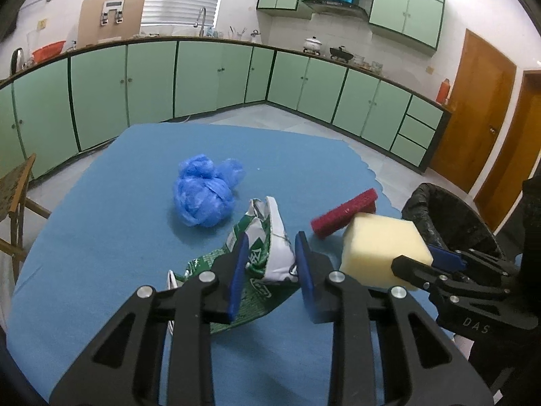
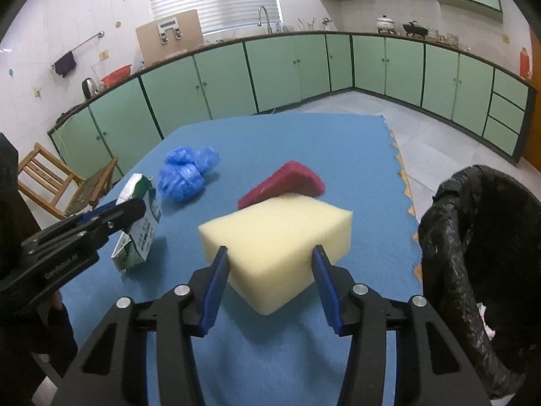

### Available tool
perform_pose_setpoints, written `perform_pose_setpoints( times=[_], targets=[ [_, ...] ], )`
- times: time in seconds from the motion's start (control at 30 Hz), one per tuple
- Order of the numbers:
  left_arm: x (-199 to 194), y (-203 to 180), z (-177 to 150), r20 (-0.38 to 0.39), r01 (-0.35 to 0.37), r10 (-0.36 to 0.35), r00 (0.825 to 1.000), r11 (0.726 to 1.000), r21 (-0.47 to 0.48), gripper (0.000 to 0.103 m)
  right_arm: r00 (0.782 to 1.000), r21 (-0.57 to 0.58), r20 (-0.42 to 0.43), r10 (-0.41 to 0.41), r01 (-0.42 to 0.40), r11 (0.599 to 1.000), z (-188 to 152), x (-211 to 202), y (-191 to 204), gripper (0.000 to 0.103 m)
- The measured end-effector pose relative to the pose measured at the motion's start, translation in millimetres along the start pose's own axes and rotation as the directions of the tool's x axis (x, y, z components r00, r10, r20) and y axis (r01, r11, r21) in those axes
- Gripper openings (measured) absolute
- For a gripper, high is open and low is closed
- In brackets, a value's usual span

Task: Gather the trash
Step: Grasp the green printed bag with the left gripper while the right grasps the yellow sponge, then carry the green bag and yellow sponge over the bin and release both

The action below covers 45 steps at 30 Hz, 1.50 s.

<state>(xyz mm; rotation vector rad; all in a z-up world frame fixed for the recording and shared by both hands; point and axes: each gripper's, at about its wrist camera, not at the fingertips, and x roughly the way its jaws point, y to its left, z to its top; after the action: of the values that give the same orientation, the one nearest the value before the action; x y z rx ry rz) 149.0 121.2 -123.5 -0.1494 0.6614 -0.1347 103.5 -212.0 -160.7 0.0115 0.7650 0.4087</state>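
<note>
My left gripper (image 1: 272,257) is shut on a crumpled green-and-white carton (image 1: 267,237), also seen at the left of the right wrist view (image 2: 138,223), and holds it above the blue table mat (image 1: 118,203). My right gripper (image 2: 270,257) is shut on a yellow sponge block (image 2: 277,243), lifted off the mat; it shows at the right of the left wrist view (image 1: 378,247). A red scouring pad (image 2: 284,182) lies behind the sponge. A crumpled blue plastic bag (image 1: 206,189) lies mid-table.
A black-lined trash bin (image 2: 480,243) stands off the table's right edge, also in the left wrist view (image 1: 446,216). A wooden chair (image 2: 57,182) stands left of the table. Green kitchen cabinets (image 1: 203,77) run along the far walls.
</note>
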Motion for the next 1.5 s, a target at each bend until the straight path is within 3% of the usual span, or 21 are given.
perform_pose_setpoints(
  times=[0.47, 0.9, 1.27, 1.5],
  targets=[
    [-23, -16, 15, 0.063, 0.037, -0.038, 0.997, 0.999, 0.014, 0.026, 0.988, -0.019, 0.151, 0.011, -0.009, 1.0, 29, -52, -3, 0.048],
    [-36, -46, 31, 0.102, 0.084, -0.09, 0.991, 0.995, 0.06, 0.026, 0.978, -0.004, 0.206, -0.017, 0.018, 1.0, 33, -81, -13, 0.048],
    [-30, -96, 45, 0.116, 0.155, -0.17, 0.979, 0.98, 0.122, 0.026, 0.957, 0.059, 0.27, -0.101, 0.089, 0.994, 33, -120, -58, 0.048],
    [-15, -151, 55, 0.116, 0.24, -0.263, 0.958, 0.954, 0.18, 0.026, 0.936, 0.11, 0.294, -0.194, 0.169, 0.98, 30, -147, -100, 0.048]
  ],
)
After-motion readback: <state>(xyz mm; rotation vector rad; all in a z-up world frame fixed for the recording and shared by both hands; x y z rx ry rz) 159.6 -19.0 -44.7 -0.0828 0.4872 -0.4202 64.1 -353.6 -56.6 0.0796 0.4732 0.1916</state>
